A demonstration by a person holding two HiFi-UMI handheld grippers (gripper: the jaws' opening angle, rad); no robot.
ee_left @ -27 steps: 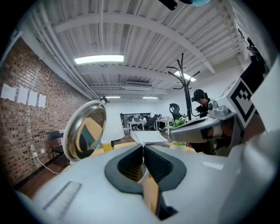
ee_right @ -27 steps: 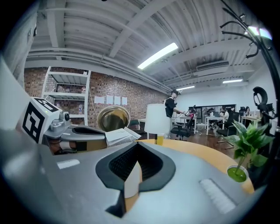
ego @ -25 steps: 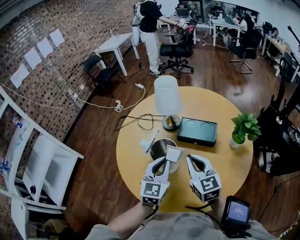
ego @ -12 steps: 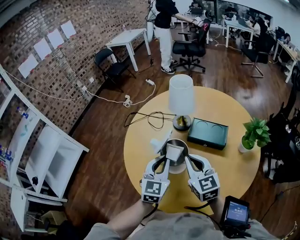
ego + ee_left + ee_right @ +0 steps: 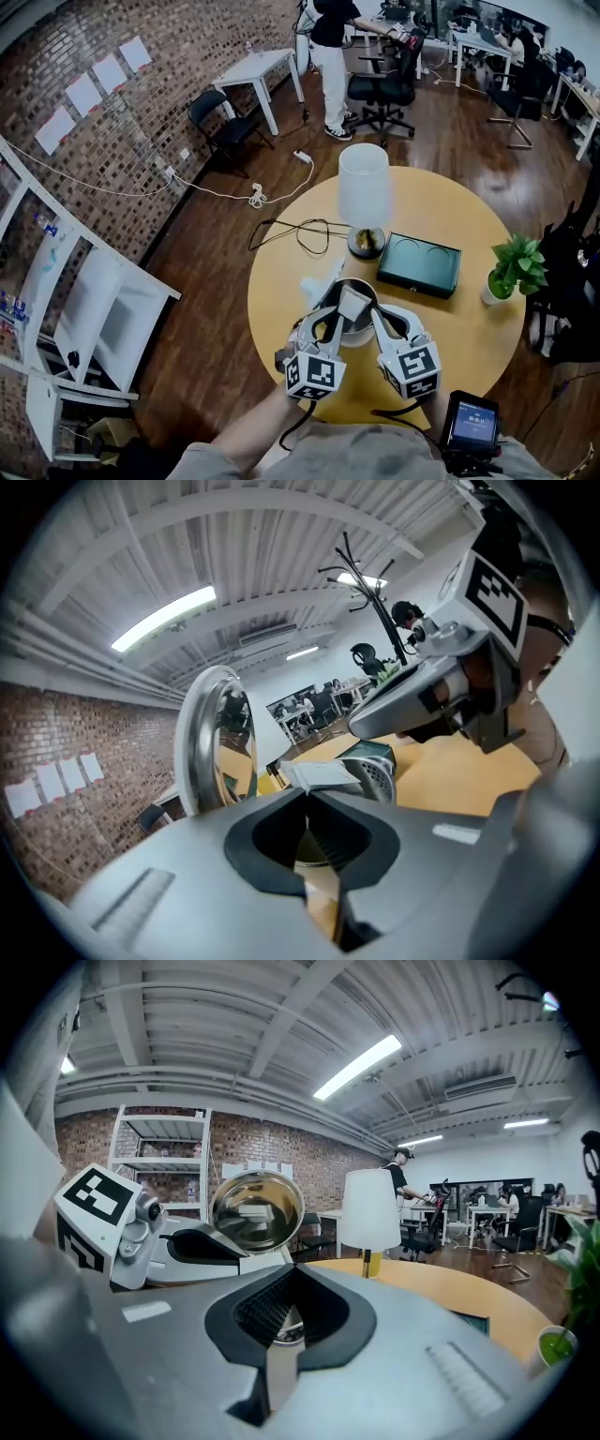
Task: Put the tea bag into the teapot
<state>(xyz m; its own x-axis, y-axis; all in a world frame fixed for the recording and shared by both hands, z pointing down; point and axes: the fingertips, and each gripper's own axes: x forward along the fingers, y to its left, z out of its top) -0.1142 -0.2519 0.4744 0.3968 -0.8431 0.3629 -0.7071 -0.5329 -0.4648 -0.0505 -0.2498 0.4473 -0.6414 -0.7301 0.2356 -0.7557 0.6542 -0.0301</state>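
Left claw point(image 5: 307, 797): jaws together, clamped on the tea bag point(image 5: 323, 775), a flat pale packet sticking out past the tips. The bag hangs over the open mouth of the steel teapot point(image 5: 356, 334), between the two claws in the head view. The pot's shiny lid point(image 5: 208, 738) stands up on edge just left of the left claw.

Right claw point(image 5: 289, 1274): jaws together, nothing seen clamped. Its tips are right at the teapot's near-right rim, and a bit of steel rim shows through the slit under them. Whether they touch the pot, can't tell.

Writing: the marker cube on the left claw point(image 5: 312, 375) and the one on the right claw point(image 5: 412, 368) carry black-and-white square patterns, no letters. The lit screen point(image 5: 472, 424) at lower right has print too small to read.

The teapot sits on the near side of the round yellow tabletop point(image 5: 450, 328). Behind it stands a white-shaded lamp point(image 5: 364, 187), then to the right a dark green tray point(image 5: 419, 265), and a potted plant point(image 5: 518, 265) at the right edge.
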